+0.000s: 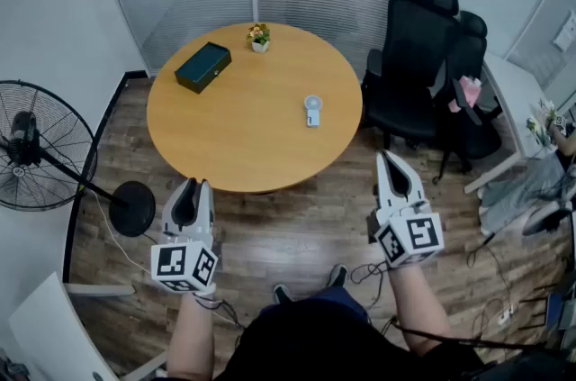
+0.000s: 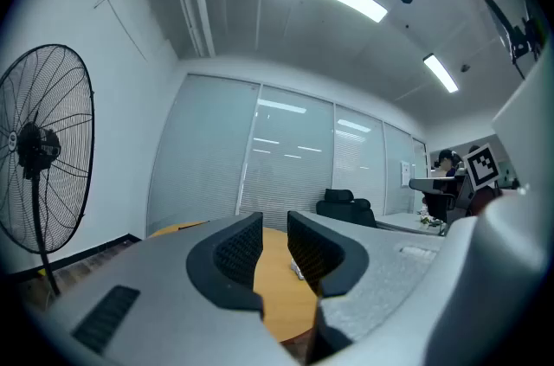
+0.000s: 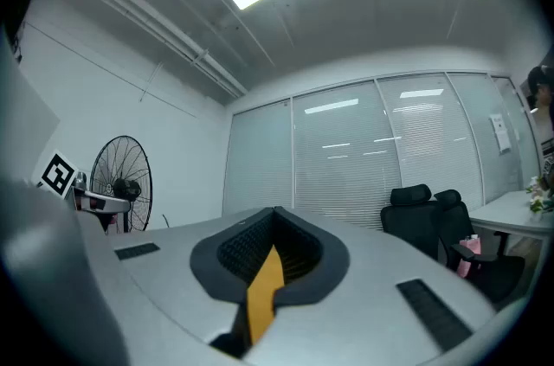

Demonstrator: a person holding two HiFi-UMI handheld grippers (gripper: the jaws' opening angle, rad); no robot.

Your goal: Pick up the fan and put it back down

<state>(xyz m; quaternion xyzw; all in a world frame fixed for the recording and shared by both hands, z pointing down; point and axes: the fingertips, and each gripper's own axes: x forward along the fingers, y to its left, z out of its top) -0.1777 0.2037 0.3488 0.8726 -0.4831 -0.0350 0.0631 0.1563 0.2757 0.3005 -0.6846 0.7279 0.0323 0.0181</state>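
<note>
Fan (image 1: 312,110) is lying right of centre on the round surface (image 1: 234,140), untouched, while the left hand-held gripper (image 1: 196,185), jaws partly apart and empty, and the right hand-held gripper (image 1: 385,157), jaws together, are hovering off its near edge, seemingly poised to approach.

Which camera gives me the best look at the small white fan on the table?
Head view: the small white fan lies whole and unobstructed on the round table. The left gripper view catches only a sliver beyond the open left tongs; the right gripper view misses it.
</note>
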